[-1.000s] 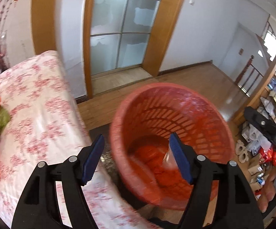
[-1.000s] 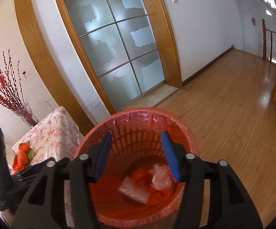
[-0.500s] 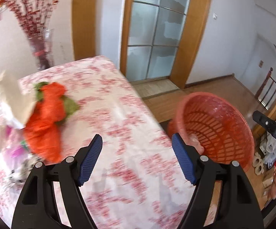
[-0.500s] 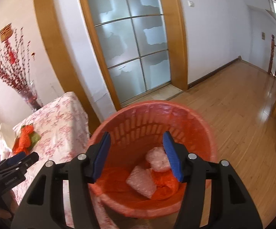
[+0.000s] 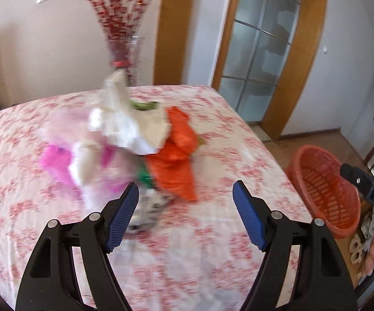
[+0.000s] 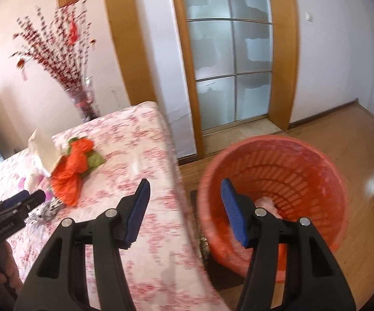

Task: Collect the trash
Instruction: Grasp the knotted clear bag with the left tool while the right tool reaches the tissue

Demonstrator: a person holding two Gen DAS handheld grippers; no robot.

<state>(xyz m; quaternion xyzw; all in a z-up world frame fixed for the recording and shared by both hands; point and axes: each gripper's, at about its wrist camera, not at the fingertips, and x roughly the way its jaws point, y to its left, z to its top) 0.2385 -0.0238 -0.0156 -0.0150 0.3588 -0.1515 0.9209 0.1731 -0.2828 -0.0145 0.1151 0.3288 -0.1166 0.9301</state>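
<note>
Left gripper (image 5: 184,216) and right gripper (image 6: 184,213) both point downward, jaws apart, nothing between them

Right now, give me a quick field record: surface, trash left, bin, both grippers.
surface: table with red floral cloth
trash left: blurred pile on the table, orange plastic bag, white crumpled paper, pink pieces, a green scrap
bin: red basket on the wood floor beside the table, pale trash inside
left gripper: open, nothing between the pads, facing the pile
right gripper: open, empty, over the table edge next to the basket
</note>
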